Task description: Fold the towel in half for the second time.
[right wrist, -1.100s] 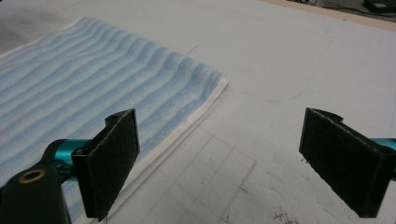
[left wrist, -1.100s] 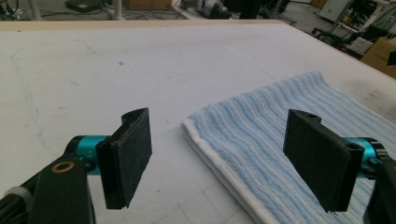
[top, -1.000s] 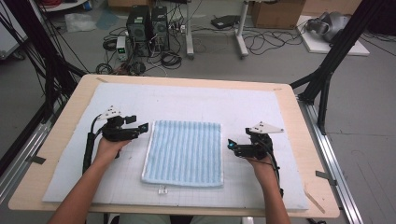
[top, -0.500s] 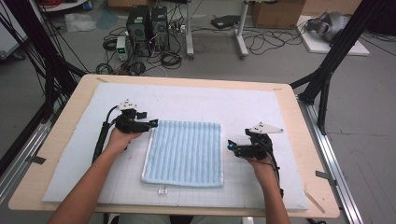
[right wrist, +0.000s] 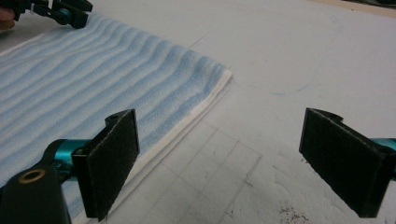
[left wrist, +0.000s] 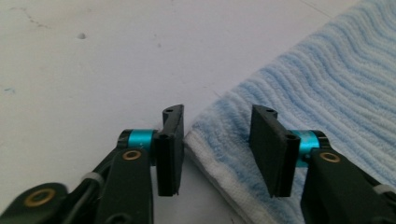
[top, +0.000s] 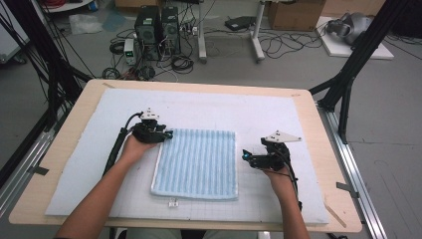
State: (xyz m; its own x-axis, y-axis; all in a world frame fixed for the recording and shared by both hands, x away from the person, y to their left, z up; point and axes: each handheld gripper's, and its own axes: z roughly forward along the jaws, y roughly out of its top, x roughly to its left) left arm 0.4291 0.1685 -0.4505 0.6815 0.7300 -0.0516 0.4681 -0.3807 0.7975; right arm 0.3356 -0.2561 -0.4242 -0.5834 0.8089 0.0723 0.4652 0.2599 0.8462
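A light blue striped towel (top: 196,162) lies folded flat on the white mat (top: 249,112). My left gripper (top: 168,134) is at its far left corner. In the left gripper view the towel (left wrist: 327,84) has that corner between the jaws of the left gripper (left wrist: 217,112), which have just been closing; a gap still shows at both pads. My right gripper (top: 245,157) hovers wide open just off the towel's right edge. In the right gripper view the towel (right wrist: 93,84) lies beside one jaw of the right gripper (right wrist: 219,116), with bare mat between the jaws.
The mat covers a wooden table (top: 328,144). A small white tag (top: 172,202) lies at the towel's near edge. Black frame posts (top: 348,74) stand at the table's sides. Computer cases (top: 157,25) and cables sit on the floor beyond.
My left gripper has moved right to the towel's far left corner and its jaws have narrowed around it. The right gripper has stayed in place.
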